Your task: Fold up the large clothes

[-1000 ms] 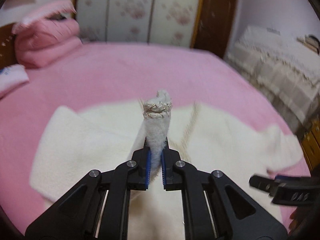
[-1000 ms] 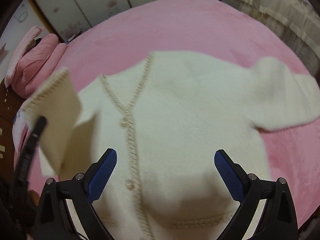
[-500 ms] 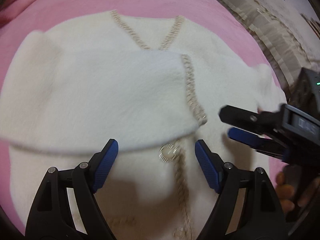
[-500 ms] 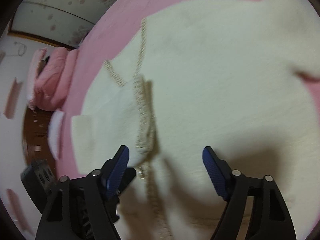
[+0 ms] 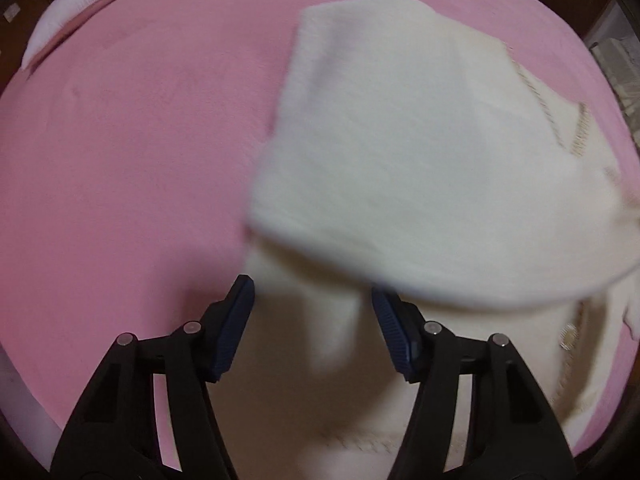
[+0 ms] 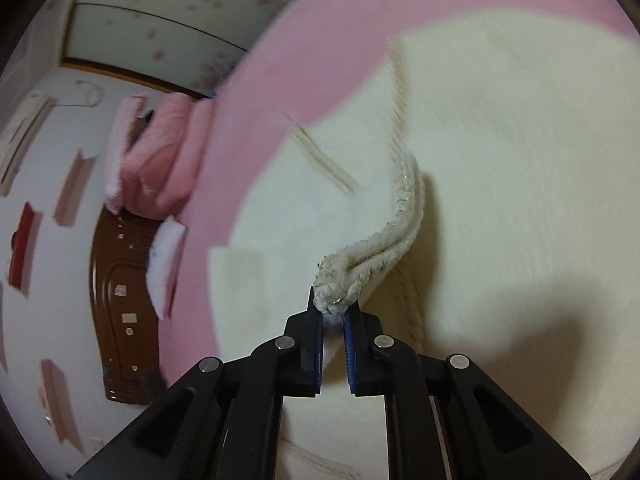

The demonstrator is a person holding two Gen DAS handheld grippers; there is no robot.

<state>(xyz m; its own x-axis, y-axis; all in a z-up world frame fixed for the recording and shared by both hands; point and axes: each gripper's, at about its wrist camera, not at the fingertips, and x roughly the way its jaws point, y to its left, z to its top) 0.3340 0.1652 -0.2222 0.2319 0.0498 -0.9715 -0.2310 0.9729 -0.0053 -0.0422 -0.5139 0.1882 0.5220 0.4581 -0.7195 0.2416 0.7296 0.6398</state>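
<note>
Right gripper (image 6: pixel 334 312) has clamped cardigan (image 5: pixel 420 152) cuff; blurred pillows (image 6: pixel 160 168) probably beyond.

A home bedroom is shown: a bed spread with a pink blanket (image 5: pixel 140 140), folded pink quilts (image 6: pixel 160 156) stacked at its head, flower-patterned wardrobe doors (image 6: pixel 168 12) behind, a brown wooden headboard (image 6: pixel 120 300)

no readable text, labels, brands or numbers anywhere, either view, motion blur throughout

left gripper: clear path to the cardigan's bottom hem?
Probably yes. The left gripper is open just above the cardigan, nothing between it and the hem below.
</note>
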